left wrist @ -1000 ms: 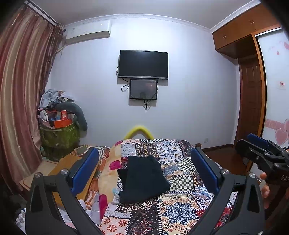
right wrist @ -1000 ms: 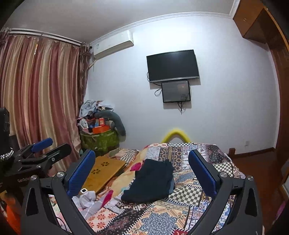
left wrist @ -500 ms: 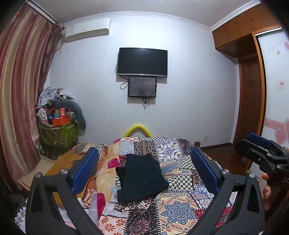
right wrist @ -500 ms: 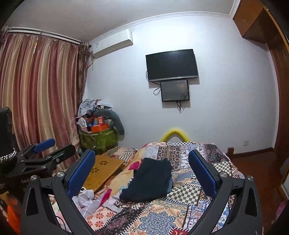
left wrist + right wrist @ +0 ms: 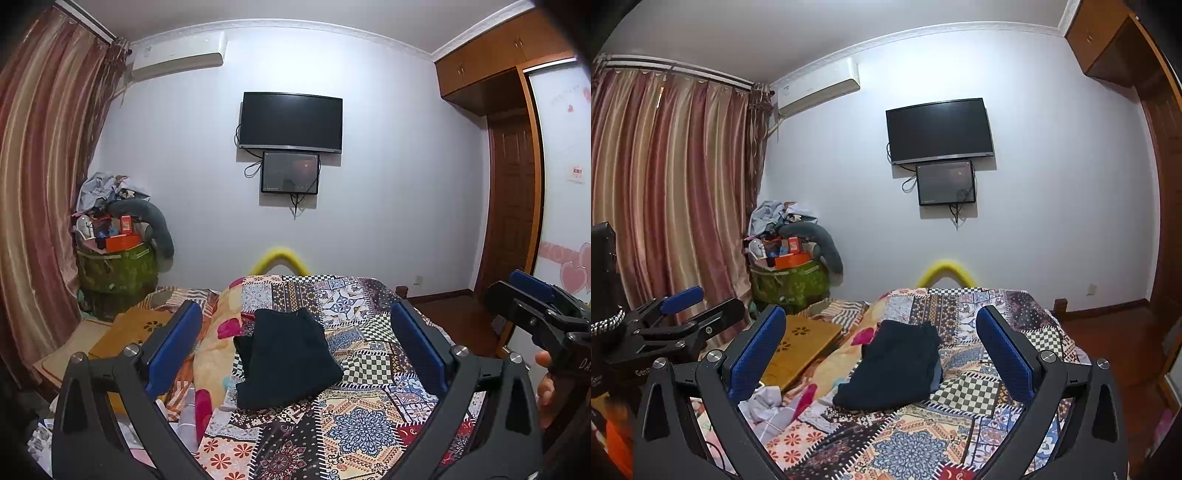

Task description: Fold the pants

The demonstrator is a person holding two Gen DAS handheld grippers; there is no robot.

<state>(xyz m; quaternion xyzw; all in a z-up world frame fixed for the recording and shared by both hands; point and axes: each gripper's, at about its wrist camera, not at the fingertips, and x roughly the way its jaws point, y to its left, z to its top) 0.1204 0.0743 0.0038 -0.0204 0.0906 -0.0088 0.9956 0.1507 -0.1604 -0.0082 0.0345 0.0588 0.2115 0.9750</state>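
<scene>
Folded dark pants (image 5: 286,360) lying on the patchwork bedspread (image 5: 354,424) near the middle of the bed, toward its left edge. Left gripper (image 5: 295,339) and right gripper (image 5: 881,341) held above the near end, well apart from the fabric, jaws spread wide and empty.

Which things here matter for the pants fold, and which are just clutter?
For the job:
- pants, a dark bundle on the quilt
- quilt, the work surface
- left gripper, open, empty
- right gripper, open, empty

Lying about:
- green bin piled with odds and ends
- wooden board
- TV
- curtain
</scene>
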